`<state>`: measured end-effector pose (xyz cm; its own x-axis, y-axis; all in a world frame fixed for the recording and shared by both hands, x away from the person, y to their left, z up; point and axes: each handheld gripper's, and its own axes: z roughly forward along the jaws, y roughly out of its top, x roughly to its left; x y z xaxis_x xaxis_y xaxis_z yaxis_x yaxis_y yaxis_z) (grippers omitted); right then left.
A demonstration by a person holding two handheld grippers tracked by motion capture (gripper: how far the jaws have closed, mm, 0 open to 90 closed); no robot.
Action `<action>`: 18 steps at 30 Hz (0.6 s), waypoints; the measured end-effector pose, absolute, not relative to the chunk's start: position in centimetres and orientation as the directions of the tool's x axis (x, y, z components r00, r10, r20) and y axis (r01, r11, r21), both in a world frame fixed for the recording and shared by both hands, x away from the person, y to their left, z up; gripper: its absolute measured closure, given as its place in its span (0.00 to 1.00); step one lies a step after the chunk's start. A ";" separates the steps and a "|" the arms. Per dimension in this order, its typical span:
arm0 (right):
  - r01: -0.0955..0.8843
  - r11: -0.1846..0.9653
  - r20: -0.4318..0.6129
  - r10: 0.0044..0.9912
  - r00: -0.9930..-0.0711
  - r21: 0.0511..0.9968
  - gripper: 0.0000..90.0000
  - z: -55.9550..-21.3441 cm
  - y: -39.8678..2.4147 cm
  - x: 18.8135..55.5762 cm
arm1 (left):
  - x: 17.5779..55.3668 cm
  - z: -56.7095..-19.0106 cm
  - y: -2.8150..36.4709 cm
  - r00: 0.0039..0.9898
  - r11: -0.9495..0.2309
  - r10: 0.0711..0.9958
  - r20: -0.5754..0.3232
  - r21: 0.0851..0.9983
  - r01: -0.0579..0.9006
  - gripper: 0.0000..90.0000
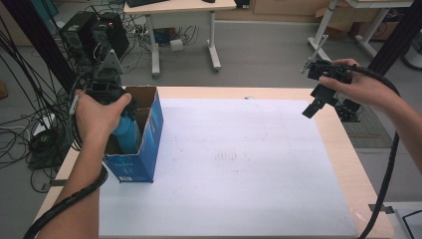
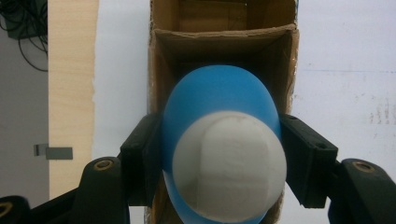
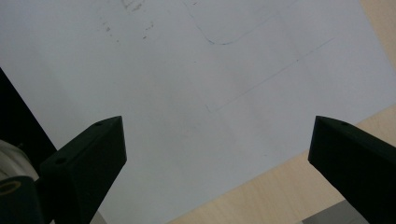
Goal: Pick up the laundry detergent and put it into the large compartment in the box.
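A blue bottle point(image 2: 219, 93) with a white cap point(image 2: 231, 168) points down into an open cardboard box point(image 2: 224, 37). My left gripper point(image 2: 222, 158) is shut on the bottle, one jaw on each side just below the cap. In the high view the blue box point(image 1: 149, 134) stands at the table's left, the bottle point(image 1: 127, 132) leans inside it, and the left gripper point(image 1: 110, 94) sits over its opening. My right gripper point(image 1: 314, 105) hangs open above the table's right side, with nothing between its jaws; the right gripper point(image 3: 217, 154) looks down on white paper.
A white sheet point(image 1: 234, 164) covers most of the wooden table point(image 1: 348, 154). Beyond the table stand a desk point(image 1: 181, 30), black equipment point(image 1: 94, 35) and tangled cables point(image 1: 30, 134) on the floor at left.
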<state>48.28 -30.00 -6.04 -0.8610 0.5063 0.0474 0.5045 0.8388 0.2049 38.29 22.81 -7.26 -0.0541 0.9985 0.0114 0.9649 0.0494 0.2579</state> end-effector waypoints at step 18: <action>0.512 0.835 0.052 0.513 -0.857 0.202 0.05 -6.4 -30.2 48.4 | 38.9 -9.6 22.6 -0.055 0.049 0.998 0.018 0.236 0.970 0.42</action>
<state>48.37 -30.24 -6.40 -0.8568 0.5130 0.0525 0.5121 0.8347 0.2024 38.86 22.58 -9.65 -0.0551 0.9983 0.0176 0.9705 0.0494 0.2361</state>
